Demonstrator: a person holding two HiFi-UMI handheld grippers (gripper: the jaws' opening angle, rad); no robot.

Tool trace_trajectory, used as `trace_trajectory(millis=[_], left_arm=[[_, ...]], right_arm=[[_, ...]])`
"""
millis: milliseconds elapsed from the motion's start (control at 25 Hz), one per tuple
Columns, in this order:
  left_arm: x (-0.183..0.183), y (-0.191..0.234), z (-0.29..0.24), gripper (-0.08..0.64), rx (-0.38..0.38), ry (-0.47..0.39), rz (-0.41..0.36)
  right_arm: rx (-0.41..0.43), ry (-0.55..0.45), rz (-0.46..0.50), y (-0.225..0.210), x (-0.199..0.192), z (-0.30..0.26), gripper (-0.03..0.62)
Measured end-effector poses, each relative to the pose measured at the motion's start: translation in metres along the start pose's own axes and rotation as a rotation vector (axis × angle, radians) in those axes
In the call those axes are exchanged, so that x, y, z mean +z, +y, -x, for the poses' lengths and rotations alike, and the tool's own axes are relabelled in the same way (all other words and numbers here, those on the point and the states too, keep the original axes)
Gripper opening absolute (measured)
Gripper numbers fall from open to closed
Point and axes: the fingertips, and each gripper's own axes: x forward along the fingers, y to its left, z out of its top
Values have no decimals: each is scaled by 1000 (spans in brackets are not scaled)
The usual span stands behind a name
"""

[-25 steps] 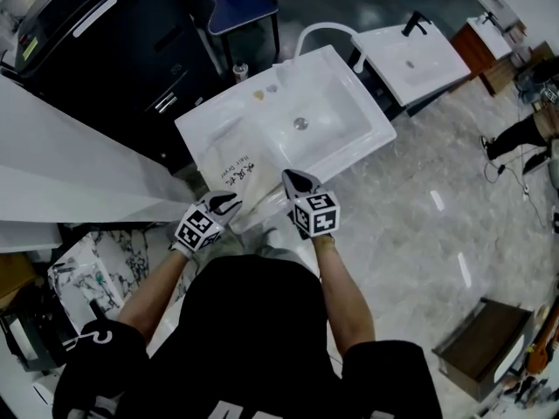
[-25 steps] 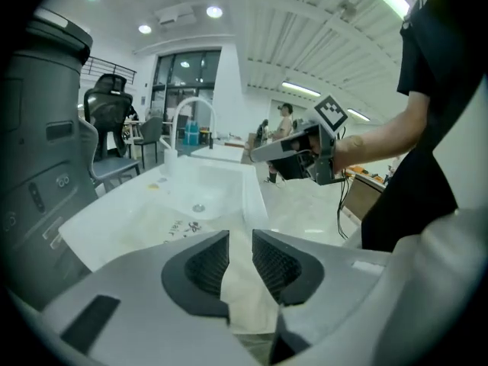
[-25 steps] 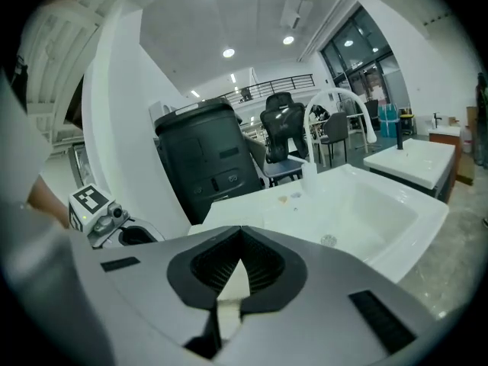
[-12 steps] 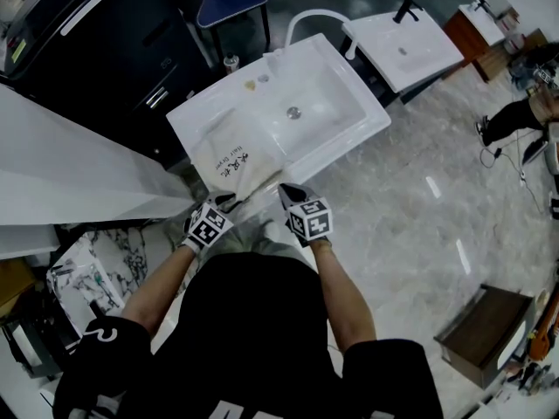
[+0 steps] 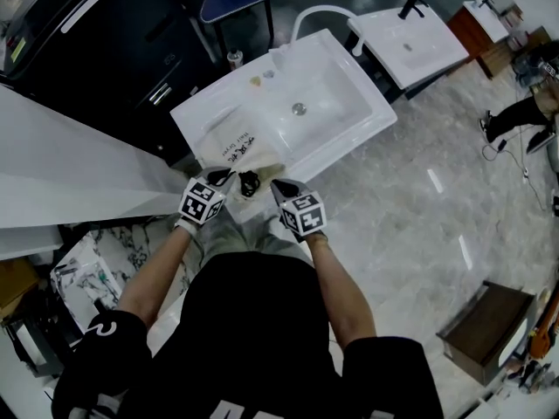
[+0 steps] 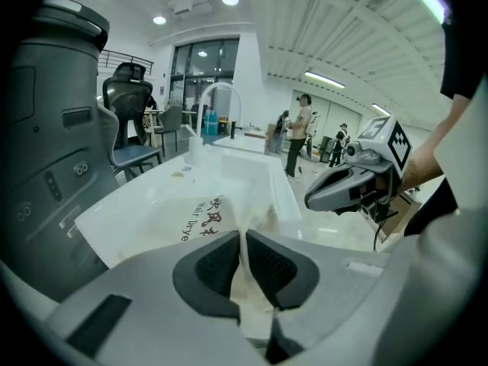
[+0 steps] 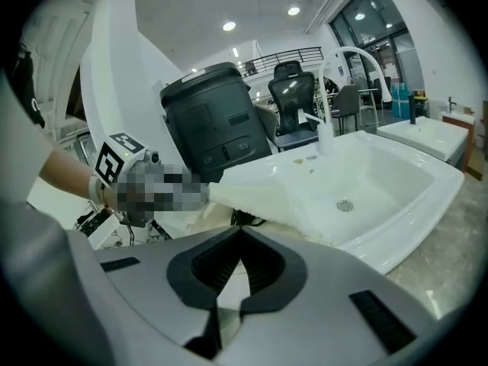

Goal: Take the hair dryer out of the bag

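Sink (image 5: 345,81): one bag (image 5: 231,151) clamped twice, by just-closed left tongs (image 5: 223,175) and right tongs (image 5: 281,187).

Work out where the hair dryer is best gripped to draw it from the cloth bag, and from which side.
Probably by the hair dryer's dark end showing in the bag's open mouth, approached from the person's side: the mouth faces that way, and cloth hides the rest.

Head view steeply down over the sink (image 5: 336,116); both gripper views low, close, toward it.
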Motion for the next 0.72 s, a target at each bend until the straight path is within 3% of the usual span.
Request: trace_trajectory(millis=[120, 280, 400, 480, 720], left_arm=[[1, 5, -1, 26, -20, 4, -15], [0, 4, -3, 26, -72, 6, -96], [-2, 10, -7, 26, -115, -7, -101], [-4, 18, -11, 27, -138, -14, -92], [-5, 31, -20, 29, -232, -15, -68]], right_arm=[[-1, 6, 0, 5, 5, -13, -5], [-11, 44, 2, 12, 3, -37, -3], [-18, 84, 4, 15, -2, -60, 0], [-32, 100, -3, 12, -3, -77, 103], [-65, 152, -45, 7, -7, -122, 185]])
